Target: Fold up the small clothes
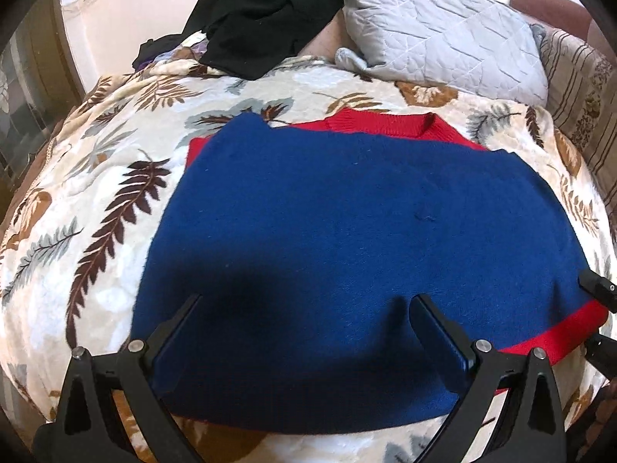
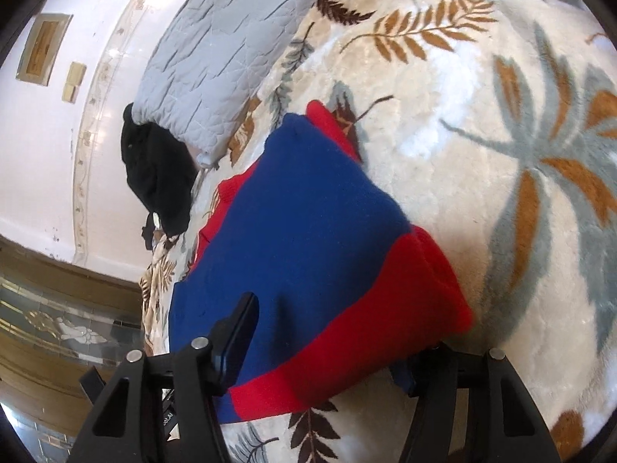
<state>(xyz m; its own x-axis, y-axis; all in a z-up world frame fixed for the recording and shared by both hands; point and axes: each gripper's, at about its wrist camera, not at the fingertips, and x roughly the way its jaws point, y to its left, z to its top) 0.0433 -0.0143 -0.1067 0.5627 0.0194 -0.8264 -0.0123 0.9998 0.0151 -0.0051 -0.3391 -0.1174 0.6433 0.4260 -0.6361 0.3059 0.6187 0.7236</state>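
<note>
A blue and red knit sweater (image 1: 347, 223) lies folded on the leaf-patterned blanket (image 1: 96, 193). Its red collar shows at the far edge and a red band at the near right corner. My left gripper (image 1: 304, 301) is open, its two fingers spread just above the sweater's near blue edge. My right gripper (image 2: 331, 332) is open around the sweater's red-banded corner (image 2: 385, 320). Its left finger lies on top of the blue cloth and its right finger is hidden under the red band. The right gripper's tip also shows in the left wrist view (image 1: 595, 289).
A grey quilted pillow (image 1: 435, 27) and a pile of black clothes (image 1: 262, 11) lie at the head of the bed. A striped cushion (image 1: 582, 96) stands at the far right. The bed's left edge drops toward a tiled floor (image 2: 58, 328).
</note>
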